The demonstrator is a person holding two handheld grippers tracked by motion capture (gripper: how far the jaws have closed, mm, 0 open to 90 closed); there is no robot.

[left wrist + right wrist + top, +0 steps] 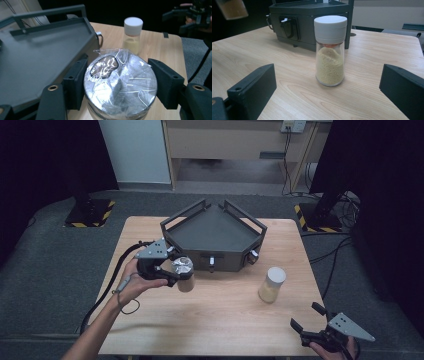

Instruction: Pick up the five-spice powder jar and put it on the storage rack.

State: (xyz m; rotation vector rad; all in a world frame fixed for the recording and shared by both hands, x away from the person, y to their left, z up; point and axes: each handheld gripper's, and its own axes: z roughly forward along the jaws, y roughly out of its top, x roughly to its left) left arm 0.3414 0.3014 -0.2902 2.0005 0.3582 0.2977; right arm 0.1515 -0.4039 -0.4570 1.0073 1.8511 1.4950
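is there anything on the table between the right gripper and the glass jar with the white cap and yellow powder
Nothing visible. In the right gripper view, bare wooden table lies between the open right gripper and the white-capped glass jar of yellow powder. The dark grey metal tray stands behind the jar, and the left gripper with its foil-topped jar is off to the side.

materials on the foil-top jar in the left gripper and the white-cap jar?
Foil-top jar: crinkled shiny foil seal with a torn hole, body apparently clear glass or plastic. White-cap jar: transparent glossy body, likely glass, showing yellow granules; matte white cap, probably plastic.
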